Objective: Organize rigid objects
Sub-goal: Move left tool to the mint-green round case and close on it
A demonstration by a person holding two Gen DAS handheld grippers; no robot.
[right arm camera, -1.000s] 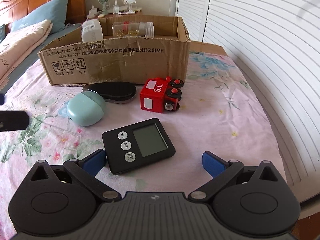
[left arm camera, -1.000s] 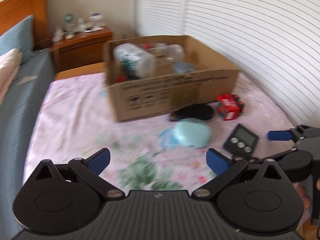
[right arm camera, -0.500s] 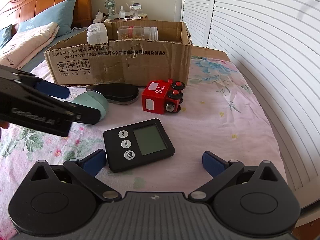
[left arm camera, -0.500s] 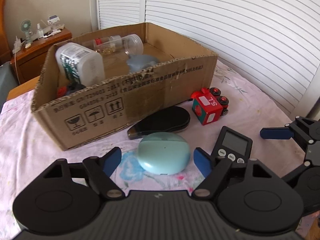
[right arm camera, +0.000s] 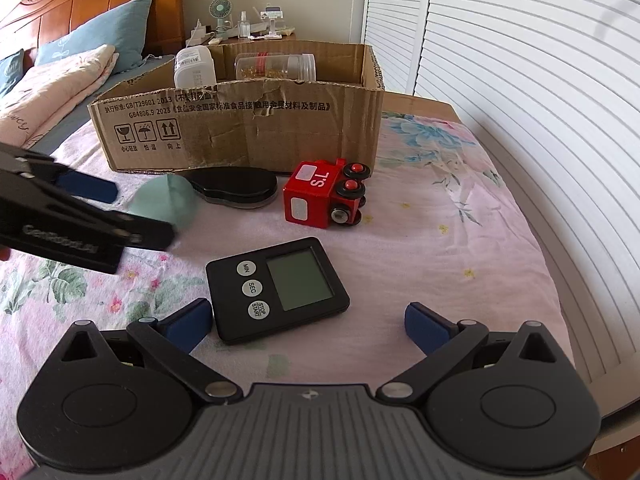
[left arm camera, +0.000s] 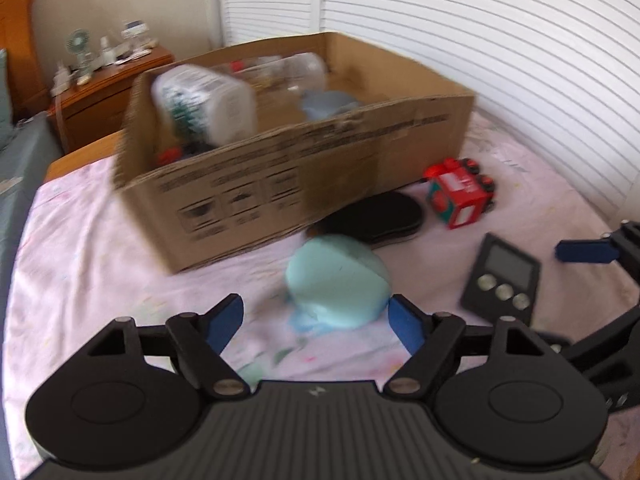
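A teal rounded case (left arm camera: pixel 338 280) lies on the floral bedsheet in front of a cardboard box (left arm camera: pixel 304 184). My left gripper (left arm camera: pixel 314 320) hovers just short of the case, jaws half wide and open. The right pad (left arm camera: pixel 404 324) is at the case's edge and the left pad is apart from it. From the right wrist view the left gripper (right arm camera: pixel 128 216) hangs beside the teal case (right arm camera: pixel 168 204). My right gripper (right arm camera: pixel 308 324) stands open over the near end of a black digital timer (right arm camera: pixel 276 288), its left pad beside the timer's corner.
A black oval case (right arm camera: pixel 236 186) and a red toy train (right arm camera: pixel 326 196) lie against the box front. The box (right arm camera: pixel 240 128) holds a white bottle (right arm camera: pixel 194 66) and a clear jar (right arm camera: pixel 276 66). White shutters run along the right; a nightstand and pillows stand behind.
The left gripper's jaws have narrowed from wide to about half. It has moved in and down to the teal case, which now sits just ahead of its pads. The right gripper has not moved.
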